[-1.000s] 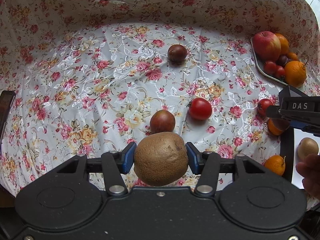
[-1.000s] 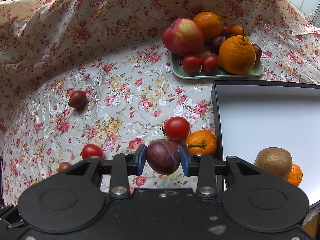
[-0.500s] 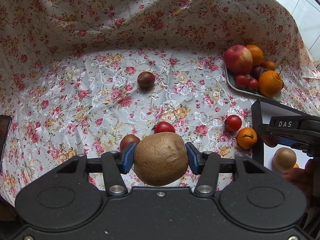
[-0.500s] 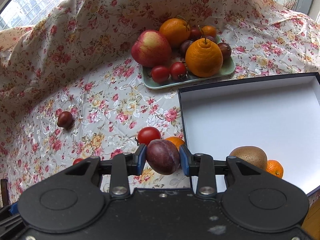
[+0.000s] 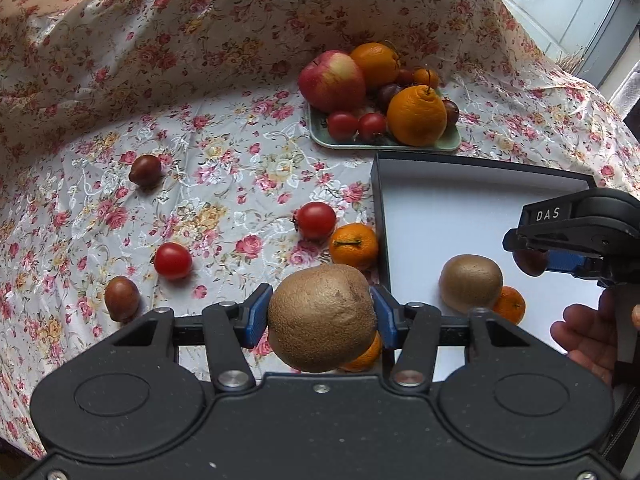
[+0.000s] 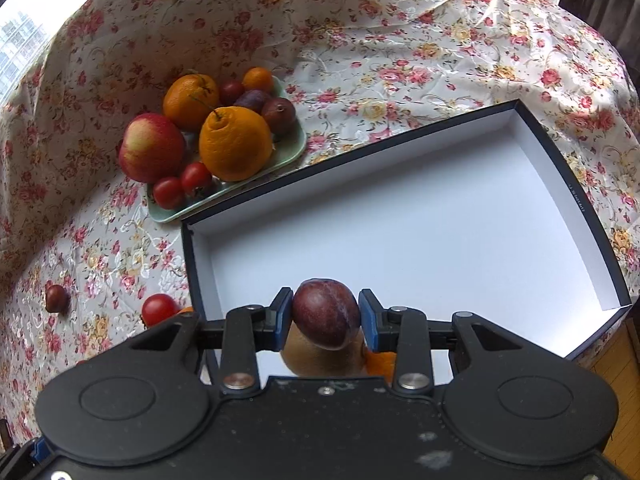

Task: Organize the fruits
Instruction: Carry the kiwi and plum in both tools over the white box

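The left tool [image 5: 322, 316] is gripping a brown kiwi [image 5: 322, 316] between its blue pads, half covering a mandarin [image 5: 366, 354] behind it; the kiwi's long axis is lying across the jaws, beside the box [image 5: 379, 216] edge. The right tool [image 6: 325, 316] is clamping a dark plum [image 6: 325, 314], long axis across the jaws, above the box [image 6: 576, 200], largely hiding another kiwi [image 6: 320, 358] below.

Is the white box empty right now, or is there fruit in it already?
Not empty. The box already holds a kiwi and a small orange touching it, near one corner; the rest of its floor is bare.
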The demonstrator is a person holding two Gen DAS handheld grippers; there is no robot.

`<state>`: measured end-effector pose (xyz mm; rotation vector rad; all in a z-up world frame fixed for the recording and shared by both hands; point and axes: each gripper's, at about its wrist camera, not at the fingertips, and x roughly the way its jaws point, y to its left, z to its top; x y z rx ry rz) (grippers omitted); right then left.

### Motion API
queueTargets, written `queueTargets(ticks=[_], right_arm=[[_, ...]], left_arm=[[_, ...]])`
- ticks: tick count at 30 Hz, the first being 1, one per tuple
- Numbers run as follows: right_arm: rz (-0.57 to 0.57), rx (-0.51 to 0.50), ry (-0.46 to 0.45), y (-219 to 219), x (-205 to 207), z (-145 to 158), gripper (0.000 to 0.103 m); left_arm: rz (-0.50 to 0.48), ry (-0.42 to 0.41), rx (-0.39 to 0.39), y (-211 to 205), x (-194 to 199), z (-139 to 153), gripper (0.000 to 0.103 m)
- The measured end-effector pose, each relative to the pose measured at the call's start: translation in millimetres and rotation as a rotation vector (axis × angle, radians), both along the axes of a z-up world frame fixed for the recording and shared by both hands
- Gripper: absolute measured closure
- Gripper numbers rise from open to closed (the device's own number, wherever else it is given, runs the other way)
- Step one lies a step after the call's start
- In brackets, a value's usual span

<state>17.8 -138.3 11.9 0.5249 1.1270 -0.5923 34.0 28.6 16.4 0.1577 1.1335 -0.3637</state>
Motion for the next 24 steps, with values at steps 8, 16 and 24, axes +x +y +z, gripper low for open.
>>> queueTargets(ticks=[8,16,24], right_arm=[[-0.128,-0.018,0.026,-57,-38,-3,0.066],[-0.182,-0.059,0.042,-92,-68,-4,0.066],[-0.208,-0.044,0.051,-106,-87,-5,0.066]], left_arm=[[-0.076,-0.012,-0.006,-58,-14,3,0.044],[-0.088,-0.013,-0.004,-108,-13,-1,0.044],[-0.098,-0.010,0.034,-146,-11,-18,0.044]])
